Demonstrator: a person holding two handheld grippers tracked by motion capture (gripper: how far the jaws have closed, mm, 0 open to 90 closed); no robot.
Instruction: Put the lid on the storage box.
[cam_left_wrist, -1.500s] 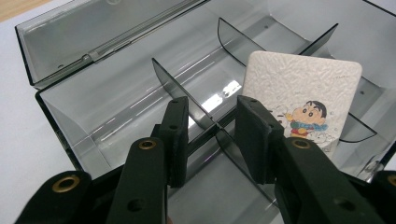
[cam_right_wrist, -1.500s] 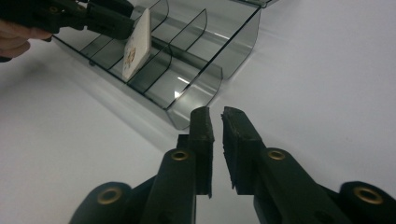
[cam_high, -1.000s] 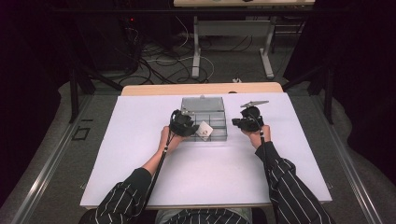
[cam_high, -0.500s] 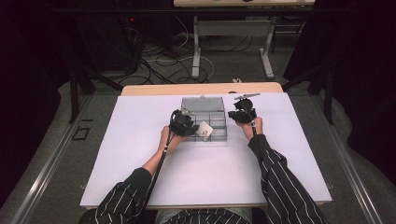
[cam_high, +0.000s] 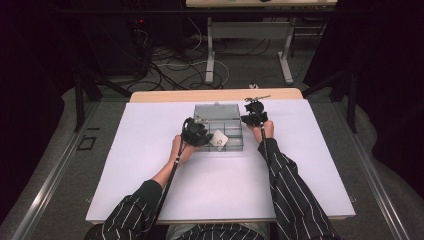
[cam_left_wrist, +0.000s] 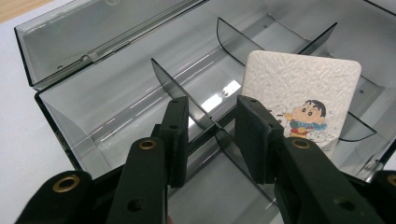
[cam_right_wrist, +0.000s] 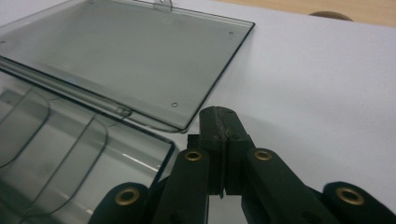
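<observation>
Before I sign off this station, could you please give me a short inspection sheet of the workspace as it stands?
Surface: white table top, wooden strip at the far edge.
Job's things: clear box with dividers, lid lying open flat; white cartoon card leaning inside the box.
Clutter: nothing seen.
Grippers: left hand-held gripper partly open, astride a divider, beside the card; right hand-held gripper shut, empty, at the box's corner.
Cables: one trails from each gripper; a tangle on the floor beyond the table.
Surroundings: dark room, table legs behind.
</observation>
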